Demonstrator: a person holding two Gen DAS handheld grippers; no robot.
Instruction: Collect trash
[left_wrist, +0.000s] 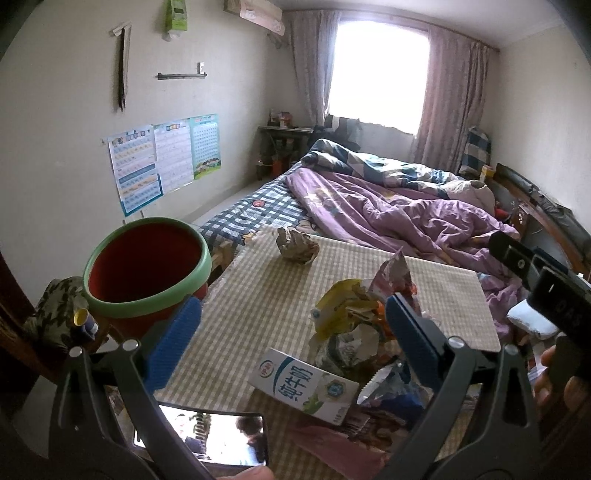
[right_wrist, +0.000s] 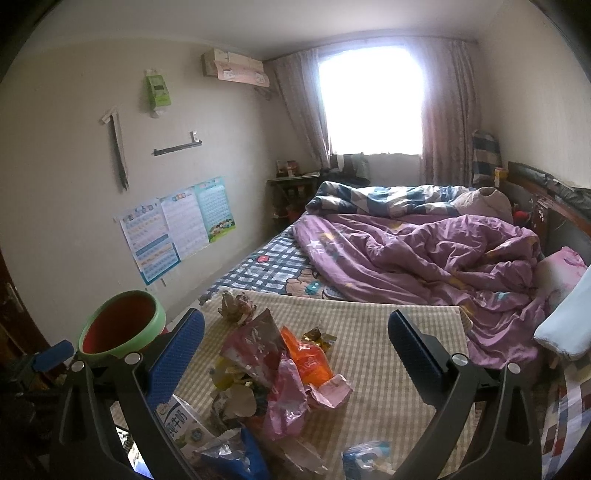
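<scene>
A heap of crumpled wrappers (left_wrist: 354, 325) (right_wrist: 280, 365) lies on a checkered table (left_wrist: 266, 295) (right_wrist: 388, 369) in both views. A white milk carton (left_wrist: 306, 384) (right_wrist: 181, 424) rests at the heap's near side. A crumpled paper ball (left_wrist: 297, 244) (right_wrist: 238, 307) sits at the far edge. A red bin with a green rim (left_wrist: 146, 266) (right_wrist: 123, 323) stands left of the table. My left gripper (left_wrist: 291, 332) hangs open just above the heap, with nothing between its fingers. My right gripper (right_wrist: 295, 354) also stands open over the wrappers, holding nothing.
An unmade bed with a purple quilt (left_wrist: 406, 214) (right_wrist: 424, 251) lies right behind the table. A phone (left_wrist: 221, 435) lies at the table's near edge. A small blue packet (right_wrist: 365, 456) sits near the front. Posters (left_wrist: 162, 155) hang on the left wall.
</scene>
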